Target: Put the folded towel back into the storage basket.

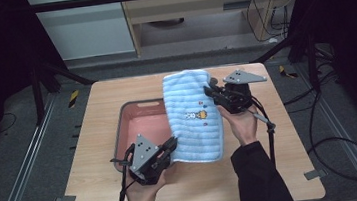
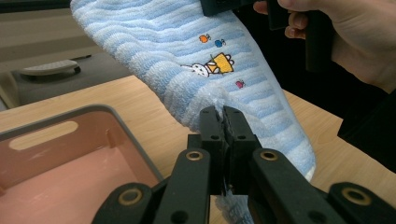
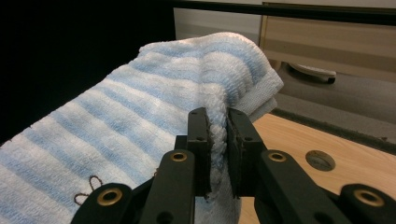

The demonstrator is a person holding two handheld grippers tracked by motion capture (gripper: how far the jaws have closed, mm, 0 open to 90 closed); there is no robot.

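A light blue striped towel (image 1: pixel 193 116) with a small embroidered rabbit hangs stretched above the table between both grippers. My left gripper (image 1: pixel 170 146) is shut on the towel's near left edge, over the tub's right rim. In the left gripper view its jaws pinch a fold of the towel (image 2: pixel 201 51). My right gripper (image 1: pixel 210 89) is shut on the towel's far right edge. In the right gripper view the towel (image 3: pixel 154 112) bunches between the jaws and drapes away to the left.
A pink tub (image 1: pixel 136 127) with a grey rim sits on the wooden table (image 1: pixel 95 139), partly under the towel. A person's hand (image 2: pixel 359 42) holds the other gripper. Beyond the table's far edge are cabinets and cables.
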